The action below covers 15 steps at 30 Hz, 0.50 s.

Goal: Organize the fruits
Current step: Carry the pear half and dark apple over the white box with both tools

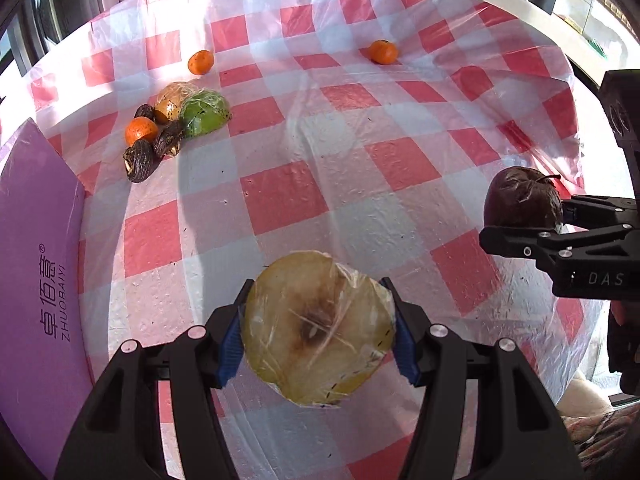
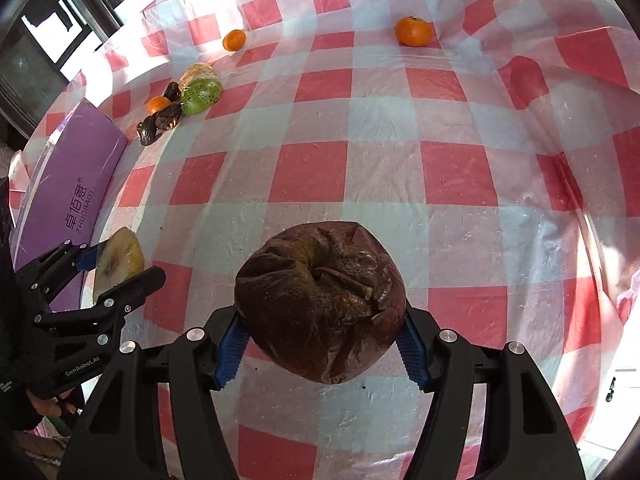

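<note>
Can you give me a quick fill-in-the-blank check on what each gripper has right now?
1. The left gripper is shut on a plastic-wrapped ____ fruit.
2. The right gripper grips a wrinkled dark ____ fruit.
3. Away from the fruit pile, ____ oranges lie alone on the checked cloth.
4. The box beside the pile is ____.

Missing words: yellow; brown; two; purple

Glossy film clings in creases over the yellow pear (image 1: pixel 318 330), which the left gripper (image 1: pixel 320 336) pinches between ribbed blue pads (image 1: pixel 230 344) on matt black plastic. The dark apple (image 2: pixel 322 304) looks wrinkled and leathery with a wet sheen. The checked tablecloth (image 2: pixel 312 176) is thin, crinkled, shiny plastic.
</note>
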Each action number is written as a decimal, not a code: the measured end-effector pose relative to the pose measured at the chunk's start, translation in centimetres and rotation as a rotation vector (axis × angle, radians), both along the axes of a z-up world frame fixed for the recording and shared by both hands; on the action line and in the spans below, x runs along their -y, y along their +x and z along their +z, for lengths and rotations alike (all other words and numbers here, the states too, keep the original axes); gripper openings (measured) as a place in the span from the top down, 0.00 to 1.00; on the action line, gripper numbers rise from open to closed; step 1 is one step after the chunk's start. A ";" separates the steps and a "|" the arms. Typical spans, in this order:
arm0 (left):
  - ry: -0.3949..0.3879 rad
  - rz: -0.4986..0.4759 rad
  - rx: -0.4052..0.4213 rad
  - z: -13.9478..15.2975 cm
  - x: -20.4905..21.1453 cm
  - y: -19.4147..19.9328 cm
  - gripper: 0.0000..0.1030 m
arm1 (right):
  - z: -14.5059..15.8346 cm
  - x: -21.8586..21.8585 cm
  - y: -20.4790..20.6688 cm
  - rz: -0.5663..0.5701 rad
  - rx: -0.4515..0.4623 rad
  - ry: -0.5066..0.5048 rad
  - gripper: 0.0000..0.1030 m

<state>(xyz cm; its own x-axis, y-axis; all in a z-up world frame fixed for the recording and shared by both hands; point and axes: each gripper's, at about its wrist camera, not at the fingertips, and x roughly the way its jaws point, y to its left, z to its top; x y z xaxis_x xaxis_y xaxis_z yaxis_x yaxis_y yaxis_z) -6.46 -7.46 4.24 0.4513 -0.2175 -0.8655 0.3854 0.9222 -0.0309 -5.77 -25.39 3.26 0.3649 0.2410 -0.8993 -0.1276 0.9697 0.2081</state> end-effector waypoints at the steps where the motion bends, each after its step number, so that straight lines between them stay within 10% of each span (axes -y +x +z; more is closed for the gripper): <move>1: -0.002 -0.021 0.006 0.5 0.1 0.0 0.42 | 0.2 -0.3 -0.3 -0.011 0.003 -0.004 0.39; 15: -0.062 -0.117 0.111 7.1 -5.8 0.0 0.42 | 2.9 -5.9 -2.1 -0.102 0.076 0.007 0.39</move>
<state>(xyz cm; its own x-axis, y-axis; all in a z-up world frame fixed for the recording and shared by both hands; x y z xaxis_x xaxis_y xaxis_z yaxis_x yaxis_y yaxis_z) -6.44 -1.67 11.36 0.5116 -0.3255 -0.7952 0.4942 0.8686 -0.0376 -7.82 -19.51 6.20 0.4545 0.2057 -0.8667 -0.0441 0.9770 0.2088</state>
